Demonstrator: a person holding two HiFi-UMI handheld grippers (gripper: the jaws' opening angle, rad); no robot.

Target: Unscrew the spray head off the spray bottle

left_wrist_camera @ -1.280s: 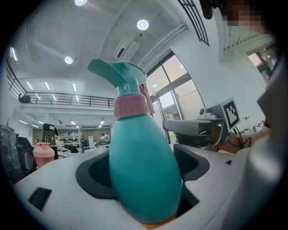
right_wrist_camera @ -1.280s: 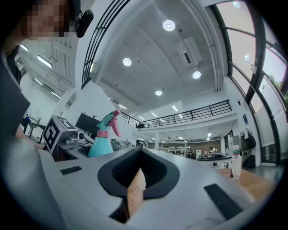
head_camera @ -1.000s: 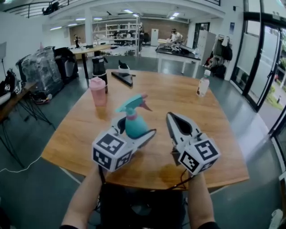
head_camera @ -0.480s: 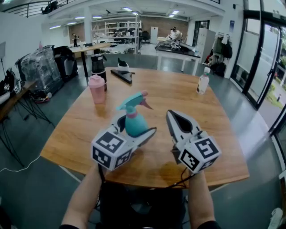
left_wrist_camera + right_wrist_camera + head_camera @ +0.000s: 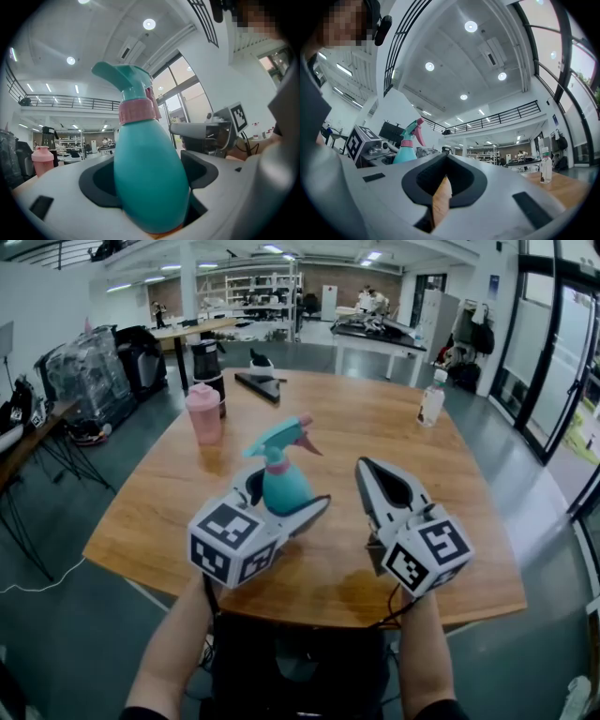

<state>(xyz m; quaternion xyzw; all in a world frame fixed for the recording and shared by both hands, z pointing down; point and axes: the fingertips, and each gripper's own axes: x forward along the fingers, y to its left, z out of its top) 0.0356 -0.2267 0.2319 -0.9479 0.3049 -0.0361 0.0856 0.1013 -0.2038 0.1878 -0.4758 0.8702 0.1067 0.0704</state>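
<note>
right gripper (image 5: 446, 157): jaws together, tips meeting, nothing between them, only a sliver of wooden table (image 5: 562, 185) showing through the slot behind the tips. Far left: teal spray bottle (image 5: 405, 149) upright with pink collar, teal spray head (image 5: 411, 126) and pink nozzle, rising just right of the left gripper (image 5: 375, 149) and its marker cube. Far right: clear bottle (image 5: 543, 164) standing on the table. Ceiling lights and a balcony railing overhead

The left gripper (image 5: 289, 493) clamps the spray bottle (image 5: 282, 482) upright, while the right gripper (image 5: 364, 468), jaws together, is held just beside it, pointing forward.
</note>
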